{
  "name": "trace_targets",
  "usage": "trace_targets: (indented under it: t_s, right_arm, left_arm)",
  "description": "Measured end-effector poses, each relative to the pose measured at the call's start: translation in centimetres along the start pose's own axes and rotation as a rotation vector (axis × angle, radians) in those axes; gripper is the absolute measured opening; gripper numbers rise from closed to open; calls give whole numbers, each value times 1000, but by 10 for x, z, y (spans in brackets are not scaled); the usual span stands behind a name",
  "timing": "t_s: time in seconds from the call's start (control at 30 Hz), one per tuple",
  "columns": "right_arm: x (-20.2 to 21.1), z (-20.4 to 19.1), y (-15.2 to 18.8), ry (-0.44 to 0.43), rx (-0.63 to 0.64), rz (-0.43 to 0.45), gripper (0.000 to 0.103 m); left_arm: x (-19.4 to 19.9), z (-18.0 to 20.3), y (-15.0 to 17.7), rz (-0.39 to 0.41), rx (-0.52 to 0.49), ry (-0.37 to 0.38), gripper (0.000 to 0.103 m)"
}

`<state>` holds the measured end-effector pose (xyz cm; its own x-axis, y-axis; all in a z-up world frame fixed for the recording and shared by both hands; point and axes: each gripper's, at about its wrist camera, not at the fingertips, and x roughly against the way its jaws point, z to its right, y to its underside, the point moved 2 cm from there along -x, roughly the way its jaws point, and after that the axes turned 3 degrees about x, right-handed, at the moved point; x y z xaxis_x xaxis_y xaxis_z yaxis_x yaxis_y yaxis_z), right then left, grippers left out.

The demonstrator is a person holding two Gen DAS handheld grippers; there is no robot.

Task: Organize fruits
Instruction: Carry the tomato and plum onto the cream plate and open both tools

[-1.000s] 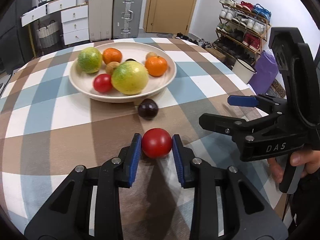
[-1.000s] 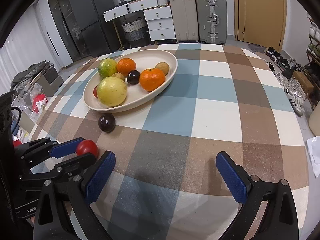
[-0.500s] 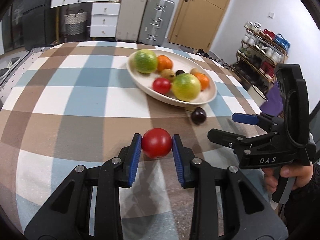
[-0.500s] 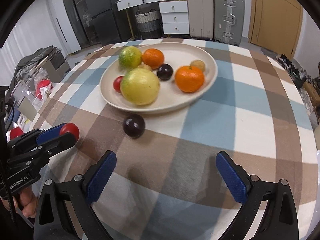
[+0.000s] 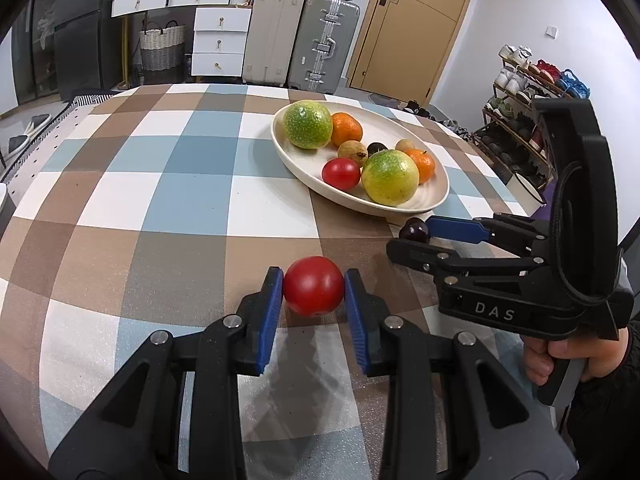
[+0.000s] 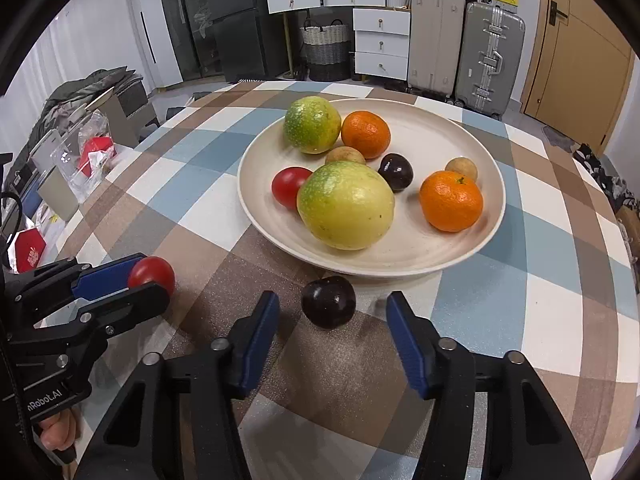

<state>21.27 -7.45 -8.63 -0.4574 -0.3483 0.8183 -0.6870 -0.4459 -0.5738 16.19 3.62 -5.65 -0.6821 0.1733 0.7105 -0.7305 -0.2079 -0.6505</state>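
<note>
Right wrist view, my right gripper point(image 6: 332, 330) jaws just closing around plum point(image 6: 329, 301), pads not touching, plate point(image 6: 472, 248) at 12 o'clock, left gripper point(image 5: 313, 297) clamped on tomato point(image 5: 313, 286).

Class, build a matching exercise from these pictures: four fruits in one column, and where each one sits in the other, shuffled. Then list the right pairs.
1. red tomato
2. dark plum
3. large yellow-green fruit
4. second dark plum

A. on the tablecloth, between open jaws
B. front of the plate
C. clamped in the left gripper
D. middle of the plate

Pairs: 1-C, 2-A, 3-B, 4-D
</note>
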Motion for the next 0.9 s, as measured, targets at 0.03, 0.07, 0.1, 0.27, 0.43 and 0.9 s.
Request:
trace_targets:
  t_s: [0.03, 0.07, 0.1, 0.27, 0.43, 0.9]
  right_arm:
    - [0, 0, 0, 3, 3, 1, 49]
    - [-1, 0, -1, 8, 6, 1, 46]
    - [0, 0, 0, 12, 9, 0, 41]
    - [1, -3, 1, 6, 23, -1, 28]
    - [7, -4, 7, 1, 36, -1, 27]
    - [42, 7, 26, 4, 21, 41, 27]
  left_arm:
    - [0, 0, 0, 1, 1, 0, 28]
    - [0, 0, 0, 5, 1, -3, 28]
    - [1, 0, -1, 8, 0, -8, 28]
    - [3, 1, -1, 19, -3, -13, 28]
    - [4, 1, -1, 24, -3, -15, 28]
    - [7, 4, -8, 48, -12, -38, 28]
